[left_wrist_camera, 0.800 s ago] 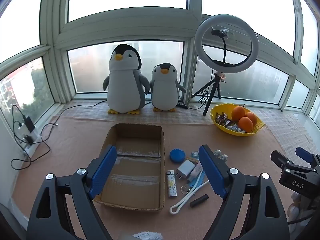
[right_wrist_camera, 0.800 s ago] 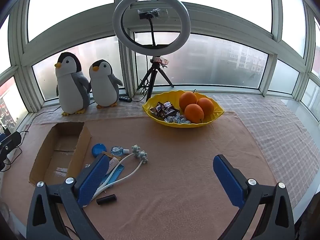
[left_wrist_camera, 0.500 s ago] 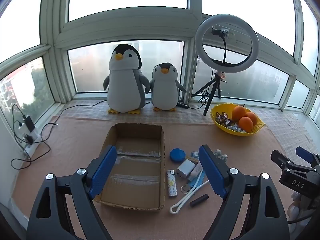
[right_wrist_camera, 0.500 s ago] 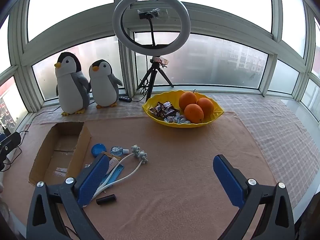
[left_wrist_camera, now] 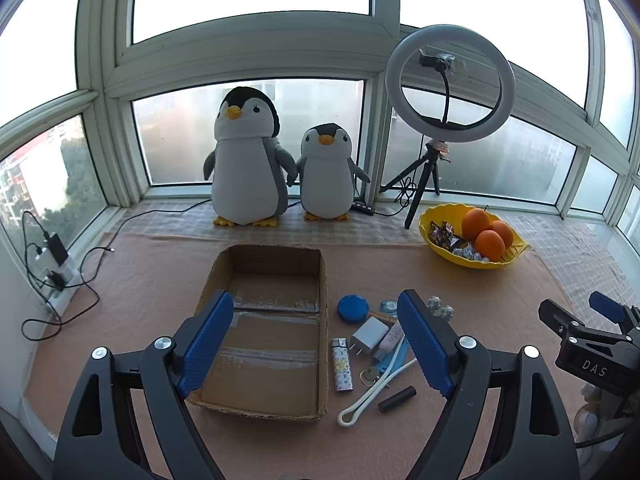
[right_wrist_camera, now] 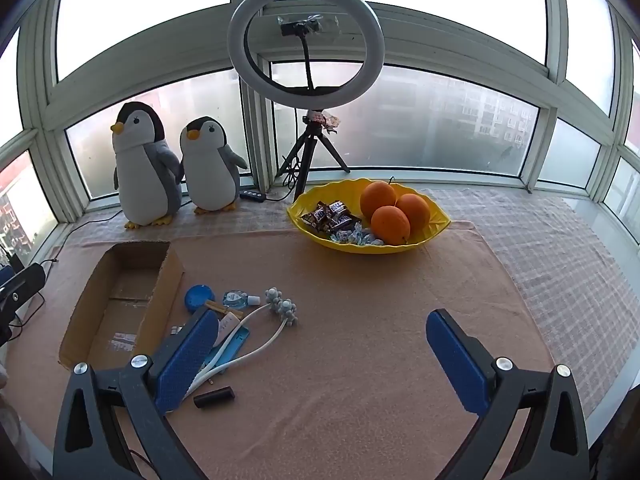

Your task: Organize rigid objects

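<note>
Going left to right in the left wrist view, the empty cardboard box (left_wrist_camera: 272, 328) lies open on the table (left_wrist_camera: 152, 280), its long axis running away from the camera, and the left gripper (left_wrist_camera: 316, 340) hangs above its right wall with jaws wide and nothing between them. Just beside that wall, to the right, sits the clutter to be sorted: a blue round tin (left_wrist_camera: 352, 309), a white charger plug (left_wrist_camera: 369, 337), a patterned lighter (left_wrist_camera: 342, 365) lying parallel to the box's long side, a white looped cable (left_wrist_camera: 374, 392) and a short dark cylinder (left_wrist_camera: 397, 393) set on a slant. The pile is below and slightly right of the left jaws, so this hand looks the nearer; the box is a short sideways carry away. The right gripper (right_wrist_camera: 324, 356), jaws also wide and empty, has the pile at its left finger, mostly off to the left. The only clear writing is "DAS" on the right gripper's body; the lighter's print is too small to read.
</note>
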Tool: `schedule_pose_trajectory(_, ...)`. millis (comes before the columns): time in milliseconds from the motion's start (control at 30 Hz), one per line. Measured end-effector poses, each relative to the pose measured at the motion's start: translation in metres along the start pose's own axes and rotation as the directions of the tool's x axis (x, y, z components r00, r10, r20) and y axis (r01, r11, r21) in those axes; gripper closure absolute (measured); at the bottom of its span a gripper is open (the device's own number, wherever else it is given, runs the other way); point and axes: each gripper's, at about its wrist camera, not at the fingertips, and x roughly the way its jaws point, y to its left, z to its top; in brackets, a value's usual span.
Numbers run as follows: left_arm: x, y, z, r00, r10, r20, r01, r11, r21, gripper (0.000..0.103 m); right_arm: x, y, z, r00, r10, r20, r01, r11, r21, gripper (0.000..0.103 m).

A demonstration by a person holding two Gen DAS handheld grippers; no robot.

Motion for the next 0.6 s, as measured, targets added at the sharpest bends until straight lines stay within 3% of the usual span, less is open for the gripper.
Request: schedule_pose_trajectory(600,0.0023,-0.0010,-0.0001,1.000,-0.002,-0.008,0.002,1.000,0.000,0.018,0.0022,0.0006,-0.0027,1.000,0.002,-0.013,-0.002,1.000,0.001,0.000)
